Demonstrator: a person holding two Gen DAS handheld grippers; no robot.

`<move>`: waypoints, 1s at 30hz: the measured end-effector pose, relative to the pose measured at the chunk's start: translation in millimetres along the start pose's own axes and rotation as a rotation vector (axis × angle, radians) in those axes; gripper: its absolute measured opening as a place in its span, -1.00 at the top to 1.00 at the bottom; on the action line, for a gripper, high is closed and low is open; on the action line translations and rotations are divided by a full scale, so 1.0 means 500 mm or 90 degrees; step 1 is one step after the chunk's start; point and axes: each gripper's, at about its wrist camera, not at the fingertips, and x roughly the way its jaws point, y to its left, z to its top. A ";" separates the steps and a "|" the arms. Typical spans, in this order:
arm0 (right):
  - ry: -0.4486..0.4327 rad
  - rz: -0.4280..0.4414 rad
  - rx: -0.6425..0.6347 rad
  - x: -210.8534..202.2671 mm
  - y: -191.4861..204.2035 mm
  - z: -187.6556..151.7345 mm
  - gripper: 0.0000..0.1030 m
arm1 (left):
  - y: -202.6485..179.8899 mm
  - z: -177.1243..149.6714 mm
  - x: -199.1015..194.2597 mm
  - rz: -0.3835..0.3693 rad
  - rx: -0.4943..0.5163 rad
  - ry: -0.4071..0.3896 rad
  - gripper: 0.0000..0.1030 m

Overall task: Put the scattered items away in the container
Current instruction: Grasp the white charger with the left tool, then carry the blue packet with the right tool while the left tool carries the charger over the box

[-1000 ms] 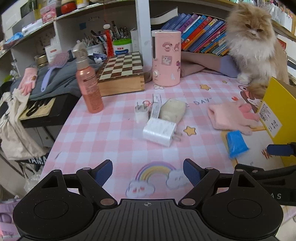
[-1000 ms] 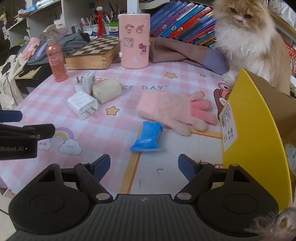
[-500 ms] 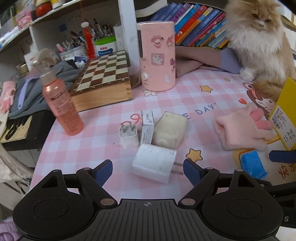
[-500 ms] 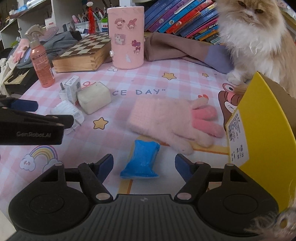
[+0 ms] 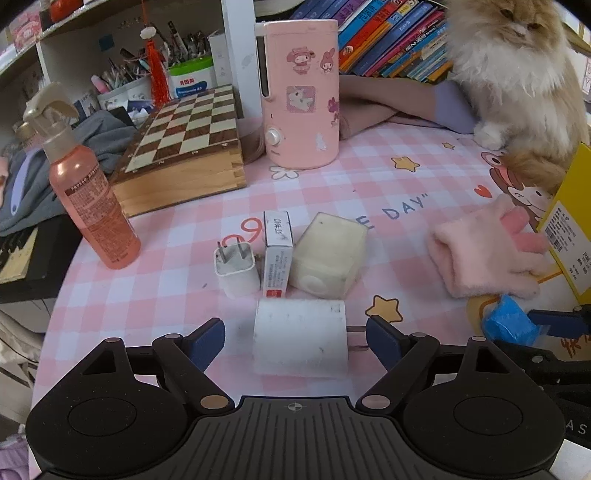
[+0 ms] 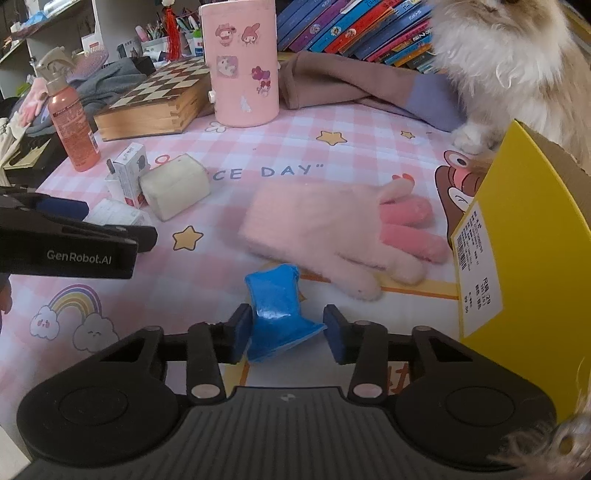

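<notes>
- Left wrist view: the left claw is spread wide over the desk, and the white charger lies between its blue pads, touching neither; its metal prongs point at the right-hand pad.
- Just past that charger sit three things in a row: a small white plug to the left with prongs up, a small printed carton straight ahead, and a cream block slightly right, the carton touching both neighbours.
- Farther left of the left claw stands a pink spray bottle; beyond it lies a wooden chess box, and ahead a pink sticker-covered canister.
- Right wrist view: the right claw is half closed around the blue packet; the left pad touches the packet, while the right pad stands a little apart from it.
- Just ahead and right of this claw lies the pink glove, fingers pointing at the yellow box, which stands at the claw's right with its opening facing up.
- Behind the box sits a fluffy cat, in front of a row of books.
</notes>
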 end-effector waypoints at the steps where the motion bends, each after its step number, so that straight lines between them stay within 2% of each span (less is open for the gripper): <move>1: -0.002 0.000 0.000 -0.001 -0.001 -0.001 0.24 | 0.000 -0.002 0.003 -0.006 0.000 0.012 -0.37; 2: -0.003 0.000 -0.001 -0.001 -0.001 -0.002 0.25 | -0.001 -0.004 0.008 -0.014 0.000 0.023 -0.31; 7: -0.004 0.003 -0.001 -0.004 0.000 -0.003 0.27 | 0.001 -0.009 -0.001 -0.019 -0.016 0.029 -0.28; 16: -0.021 0.007 -0.013 -0.029 0.011 0.002 0.28 | 0.007 -0.009 -0.058 -0.034 -0.040 -0.001 -0.28; 30: -0.046 0.023 -0.018 -0.100 0.035 -0.029 0.29 | 0.006 -0.049 -0.167 -0.054 -0.070 -0.029 -0.28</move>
